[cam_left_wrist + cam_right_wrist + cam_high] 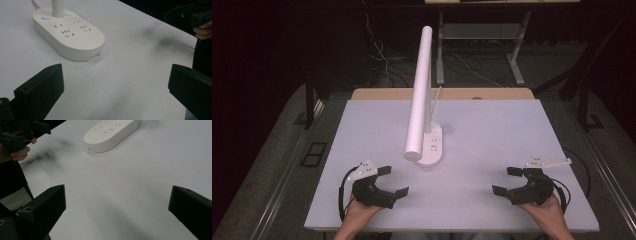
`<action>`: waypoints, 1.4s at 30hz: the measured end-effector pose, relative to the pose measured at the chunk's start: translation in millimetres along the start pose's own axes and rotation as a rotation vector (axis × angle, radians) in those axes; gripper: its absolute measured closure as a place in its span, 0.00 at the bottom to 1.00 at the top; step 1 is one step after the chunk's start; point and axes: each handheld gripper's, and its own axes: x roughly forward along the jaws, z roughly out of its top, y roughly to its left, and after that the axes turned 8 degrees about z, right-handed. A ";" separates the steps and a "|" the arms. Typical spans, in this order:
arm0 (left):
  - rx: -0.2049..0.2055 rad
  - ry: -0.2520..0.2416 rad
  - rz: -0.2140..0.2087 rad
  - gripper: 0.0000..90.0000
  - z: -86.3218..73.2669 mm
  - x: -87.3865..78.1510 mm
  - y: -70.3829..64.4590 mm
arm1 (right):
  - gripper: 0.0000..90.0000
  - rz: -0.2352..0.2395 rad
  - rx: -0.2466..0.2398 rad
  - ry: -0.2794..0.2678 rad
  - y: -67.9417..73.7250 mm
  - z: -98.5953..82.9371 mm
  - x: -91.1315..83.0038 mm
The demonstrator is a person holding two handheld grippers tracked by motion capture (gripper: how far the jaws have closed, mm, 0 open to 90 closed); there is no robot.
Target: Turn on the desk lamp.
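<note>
The desk lamp point(422, 100) stands near the middle of the white table point(492, 130), its oval base point(68, 35) carrying socket outlets and a small blue-lit button point(45, 17), its long white head reaching forward over the base toward the person. Nothing touches it; the work looks barely begun, with the approach, the grasp and any handling all left to do. The left gripper point(387, 181) rests on the table near the base, on its near-left side, jaws spread wide and empty. The right gripper point(508, 180) lies well apart from the base, to its near-right, jaws likewise wide and empty.
</note>
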 end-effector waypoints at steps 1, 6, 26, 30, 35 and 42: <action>0.000 0.000 0.000 0.00 0.0 0.0 0.0 | 0.01 0.001 -0.001 0.001 -0.1 0.2 0.4; 0.000 0.001 -0.003 0.00 -0.1 0.0 0.2 | 0.01 -0.006 -0.010 0.020 1.2 3.1 3.4; -0.001 0.004 0.009 0.00 -0.4 -0.6 0.6 | 0.01 0.005 -0.032 0.068 0.6 27.5 8.2; -0.003 0.004 0.011 0.00 -0.5 -1.0 0.9 | 0.01 0.007 -0.038 0.076 -1.1 31.7 9.3; 0.000 0.004 0.009 0.00 -0.4 -1.0 1.1 | 0.01 0.011 -0.041 0.081 -2.2 39.1 10.4; -0.007 0.000 0.008 0.00 -0.7 -0.6 0.8 | 0.01 0.015 -0.047 0.084 -3.7 55.1 14.2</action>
